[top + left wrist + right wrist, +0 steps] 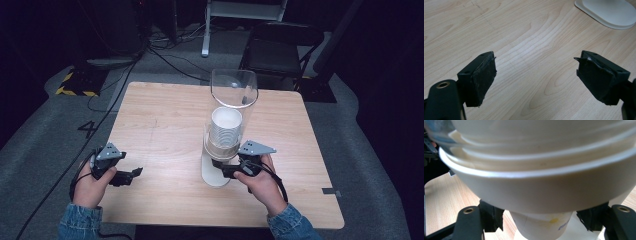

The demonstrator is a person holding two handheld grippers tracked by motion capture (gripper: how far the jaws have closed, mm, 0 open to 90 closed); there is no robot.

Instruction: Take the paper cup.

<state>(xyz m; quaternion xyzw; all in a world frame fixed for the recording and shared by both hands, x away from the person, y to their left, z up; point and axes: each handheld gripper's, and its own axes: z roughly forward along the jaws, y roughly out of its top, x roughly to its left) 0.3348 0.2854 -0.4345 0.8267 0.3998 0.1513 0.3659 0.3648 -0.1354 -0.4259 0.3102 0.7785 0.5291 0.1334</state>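
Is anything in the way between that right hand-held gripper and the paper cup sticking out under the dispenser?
Nothing visible. The right hand-held gripper already has its jaws on either side of the bottom paper cup, under the dispenser's white collar. Whether the pads actually press on it is hard to tell. The left hand-held gripper sits well apart, open over bare table.

White paper cups (226, 126), clear tube (234, 88), pale wood-grain table (165, 120), black claws.

The wooden table (165, 130) is evenly lit from above while the room around it lies dark. Up close in the right gripper view, the cup dispenser (536, 170) is blurred and soft, with faint glare.
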